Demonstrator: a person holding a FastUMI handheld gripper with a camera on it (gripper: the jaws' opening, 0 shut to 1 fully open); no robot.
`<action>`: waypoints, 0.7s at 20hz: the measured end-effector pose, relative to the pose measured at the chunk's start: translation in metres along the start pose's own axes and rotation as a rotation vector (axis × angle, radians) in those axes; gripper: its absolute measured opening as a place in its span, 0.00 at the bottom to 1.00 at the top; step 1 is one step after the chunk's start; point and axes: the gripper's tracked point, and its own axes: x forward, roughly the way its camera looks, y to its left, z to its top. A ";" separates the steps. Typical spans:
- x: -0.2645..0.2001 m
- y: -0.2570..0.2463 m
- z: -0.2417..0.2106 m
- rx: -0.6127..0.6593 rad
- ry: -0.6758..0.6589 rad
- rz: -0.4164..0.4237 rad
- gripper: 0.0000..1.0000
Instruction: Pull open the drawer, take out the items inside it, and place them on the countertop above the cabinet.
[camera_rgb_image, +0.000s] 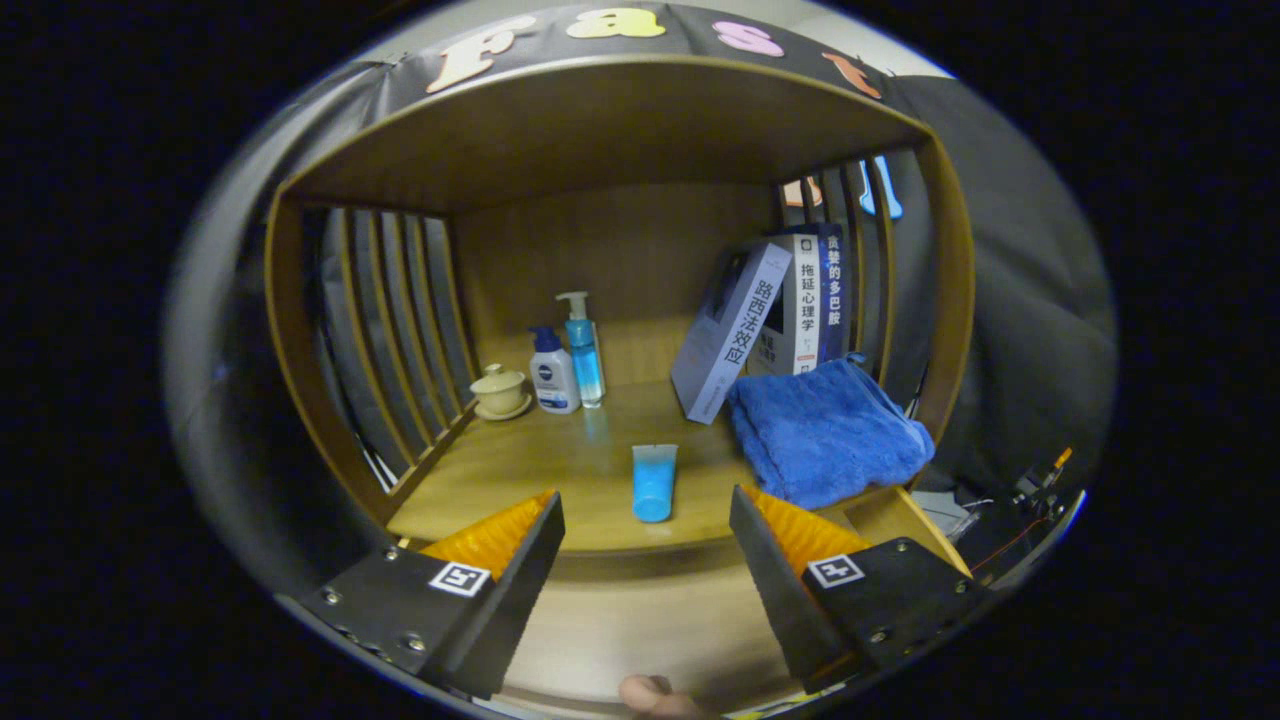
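gripper (645, 545) wide open, empty, hovers before worktop (520, 470) front edge | blue tube (654, 482) lies near front edge, just ahead between fingers | towel (825, 430) at right edge | drawer not visible, cannot tell if emptied | risk: finger nudges tube off edge

A staged home corner inside a recording booth: a wooden cabinet (620, 130) with slatted sides holds toiletry bottles (567, 360), a lidded teacup (499, 391), leaning books (770, 320) and a folded blue towel (825, 432) (black cloth hangs behind).
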 end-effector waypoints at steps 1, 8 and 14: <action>-0.011 -0.003 -0.004 0.003 -0.015 -0.010 0.99; -0.084 -0.026 -0.072 -0.003 -0.053 -0.049 0.99; -0.103 -0.033 -0.127 0.006 -0.076 -0.020 1.00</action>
